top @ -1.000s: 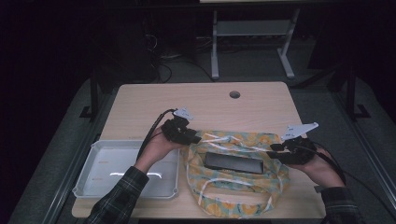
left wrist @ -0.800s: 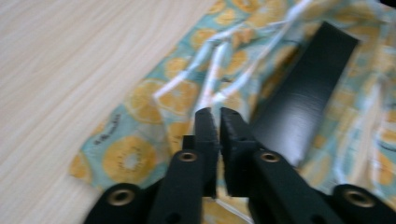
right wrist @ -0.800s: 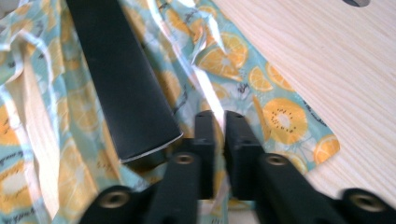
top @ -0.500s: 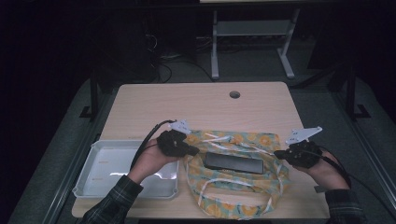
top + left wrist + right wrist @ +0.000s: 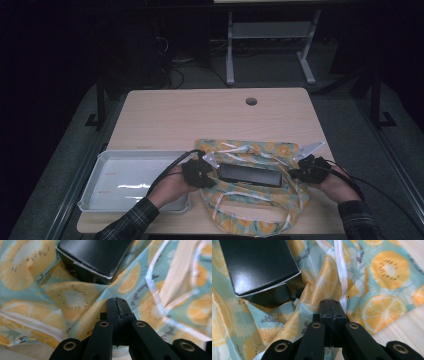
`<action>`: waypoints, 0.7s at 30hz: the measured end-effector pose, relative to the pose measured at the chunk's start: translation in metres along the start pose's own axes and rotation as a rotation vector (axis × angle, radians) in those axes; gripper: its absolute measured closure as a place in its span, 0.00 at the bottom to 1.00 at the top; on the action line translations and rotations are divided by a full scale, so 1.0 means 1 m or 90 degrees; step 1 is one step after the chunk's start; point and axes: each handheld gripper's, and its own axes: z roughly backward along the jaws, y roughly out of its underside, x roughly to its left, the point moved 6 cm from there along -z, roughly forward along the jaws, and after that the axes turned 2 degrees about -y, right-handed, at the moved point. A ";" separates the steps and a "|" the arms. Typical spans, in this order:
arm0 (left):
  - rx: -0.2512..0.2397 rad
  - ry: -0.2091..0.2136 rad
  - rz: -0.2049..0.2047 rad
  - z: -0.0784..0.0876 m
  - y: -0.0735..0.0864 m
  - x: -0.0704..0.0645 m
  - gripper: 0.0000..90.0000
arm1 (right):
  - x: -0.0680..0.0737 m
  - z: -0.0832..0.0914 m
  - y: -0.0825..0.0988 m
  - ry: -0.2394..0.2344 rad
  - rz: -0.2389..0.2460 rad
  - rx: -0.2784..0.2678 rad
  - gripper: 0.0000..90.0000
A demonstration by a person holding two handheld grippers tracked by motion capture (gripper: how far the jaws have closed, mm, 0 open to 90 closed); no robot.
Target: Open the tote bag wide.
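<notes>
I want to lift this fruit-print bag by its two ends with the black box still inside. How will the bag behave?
The fruit-print bag looks thin and glossy, creased around the black box, so it will probably sag rather than hold shape. With the left gripper and right gripper pinching opposite ends, the box may slide toward the lower end. The film looks slick and might slip from the pads.

Dim, dark-edged high view; bright gripper views, soft-focused near the bottom.
</notes>
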 end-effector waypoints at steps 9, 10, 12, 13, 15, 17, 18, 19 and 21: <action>0.040 -0.039 -0.013 -0.012 -0.002 0.009 1.00 | 0.007 -0.008 0.007 -0.009 0.009 0.035 1.00; 0.040 -0.044 -0.011 -0.012 -0.003 0.010 1.00 | 0.008 -0.007 0.007 -0.009 0.009 0.035 1.00; 0.042 -0.053 -0.012 -0.014 -0.005 0.014 1.00 | 0.011 -0.006 0.010 -0.010 0.011 0.037 1.00; 0.043 -0.055 -0.012 -0.014 -0.006 0.015 1.00 | 0.013 -0.006 0.011 -0.013 0.009 0.040 1.00; 0.042 -0.061 -0.010 -0.014 -0.007 0.019 1.00 | 0.017 -0.004 0.014 -0.017 0.011 0.044 1.00; 0.040 -0.063 -0.008 -0.014 -0.009 0.021 1.00 | 0.021 -0.003 0.017 -0.020 0.010 0.046 1.00; 0.039 -0.063 -0.009 -0.014 -0.009 0.022 1.00 | 0.023 -0.002 0.018 -0.023 0.011 0.047 1.00; 0.039 -0.063 -0.009 -0.014 -0.010 0.023 1.00 | 0.025 -0.001 0.019 -0.025 0.010 0.050 1.00; 0.031 -0.059 -0.006 -0.012 -0.011 0.023 1.00 | 0.027 0.000 0.021 -0.023 0.013 0.049 0.99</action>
